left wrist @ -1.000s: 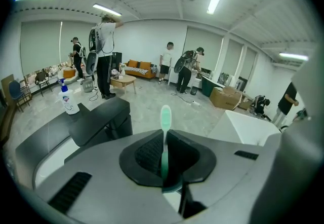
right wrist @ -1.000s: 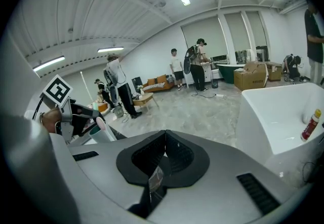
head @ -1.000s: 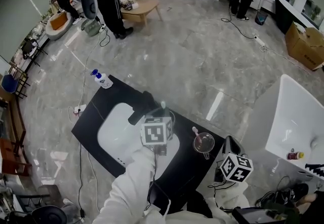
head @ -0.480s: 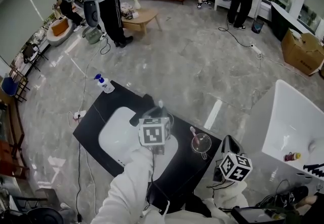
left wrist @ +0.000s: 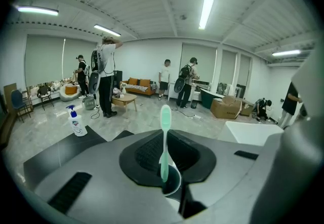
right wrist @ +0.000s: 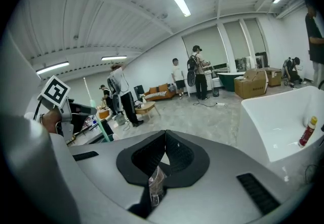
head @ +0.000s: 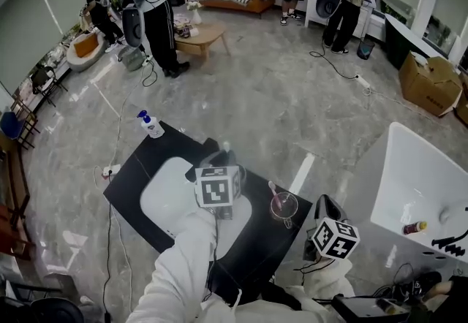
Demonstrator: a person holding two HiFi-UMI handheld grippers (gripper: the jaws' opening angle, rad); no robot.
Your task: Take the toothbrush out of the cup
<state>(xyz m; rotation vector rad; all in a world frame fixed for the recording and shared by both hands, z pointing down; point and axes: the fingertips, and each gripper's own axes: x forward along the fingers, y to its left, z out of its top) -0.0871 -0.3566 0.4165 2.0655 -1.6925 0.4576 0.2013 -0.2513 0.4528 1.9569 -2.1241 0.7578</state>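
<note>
We have the left gripper (left wrist: 166,154) closed almost to nothing on the lower handle of the mint-green toothbrush (left wrist: 165,121). The brush stands upright out of the pads with its head on top, clear of the cup (head: 284,206) and above the right rim of the white sink (head: 162,201) set into the black worktop (head: 135,164). The right gripper (right wrist: 163,152) is pinched on something clear low between its pads, which we take to be the cup's wall or handle. The cup is near the worktop's right end, just beside the sink; we cannot tell whether it rests there or hangs lifted. A pinkish stick (head: 271,188) leans out of the cup, perhaps a second brush. We judge the toothbrush light and stiff, with a smooth, narrow handle that could swivel or slide in a flat grip. The thick lower handle, away from the bristles, is the right place to hold it. The cup looks hard, slick and breakable. A pump bottle (head: 151,124) stands at the worktop's far left corner.
</note>
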